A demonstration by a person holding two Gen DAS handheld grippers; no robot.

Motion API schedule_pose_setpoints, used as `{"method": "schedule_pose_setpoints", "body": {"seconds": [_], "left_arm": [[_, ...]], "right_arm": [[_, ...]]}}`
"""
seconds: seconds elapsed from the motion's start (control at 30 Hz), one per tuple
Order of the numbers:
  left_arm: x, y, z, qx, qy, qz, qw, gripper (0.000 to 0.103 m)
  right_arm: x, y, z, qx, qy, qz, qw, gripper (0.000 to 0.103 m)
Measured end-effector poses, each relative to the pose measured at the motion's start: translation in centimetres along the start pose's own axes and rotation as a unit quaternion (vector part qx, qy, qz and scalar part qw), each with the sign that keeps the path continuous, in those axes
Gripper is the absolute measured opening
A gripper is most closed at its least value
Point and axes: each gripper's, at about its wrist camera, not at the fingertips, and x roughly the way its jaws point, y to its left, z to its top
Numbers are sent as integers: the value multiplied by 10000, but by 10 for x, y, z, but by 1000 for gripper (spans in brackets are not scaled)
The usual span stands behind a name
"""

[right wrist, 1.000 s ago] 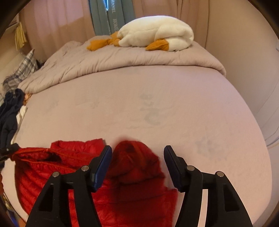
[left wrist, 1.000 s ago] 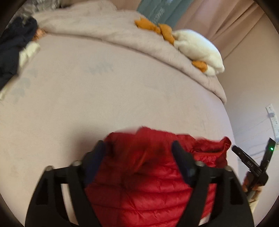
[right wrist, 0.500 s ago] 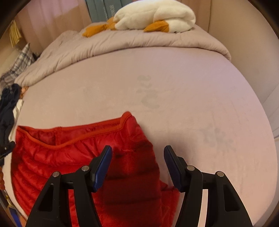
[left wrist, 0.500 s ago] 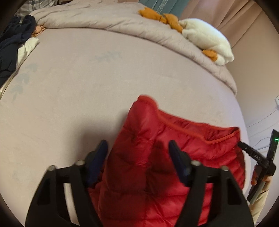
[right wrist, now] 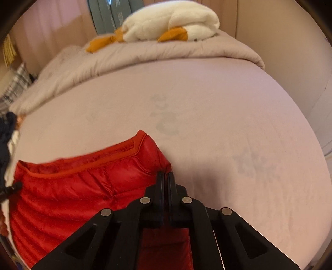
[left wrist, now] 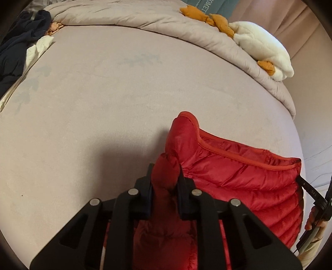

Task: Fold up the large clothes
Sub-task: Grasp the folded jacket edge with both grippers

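Black left gripper (left wrist: 165, 178) pinching a thick puff of red down jacket (left wrist: 238, 178) at one corner; black right gripper (right wrist: 165, 182) pressed nearly flat on the thin edge at the other. Jacket spread between them near the front edge of the pale pink bed (left wrist: 114, 87), hem band facing the duvet (left wrist: 145, 18) and plush goose (left wrist: 263, 47). Likely risk: slippery shell sliding from the thin right-hand pinch if lifted unevenly, one corner dropping, fold skewed.
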Motion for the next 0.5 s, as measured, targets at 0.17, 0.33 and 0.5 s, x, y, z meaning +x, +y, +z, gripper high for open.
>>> {"method": "schedule_pose_setpoints", "body": {"seconds": [0.17,0.33,0.5], "left_arm": [[13,1,-5,23,147,84,9999,19],[11,2,-7,-22,117,149,9998,28],[-19,0,-16,-37,-18,185,9998,44]], "right_arm": [[24,5,-14,-87,265,-194,9994,1],[28,7,-24,-166,323,-300,9989,1],[9,13,-26,-252,143,-537,9981,1]]}}
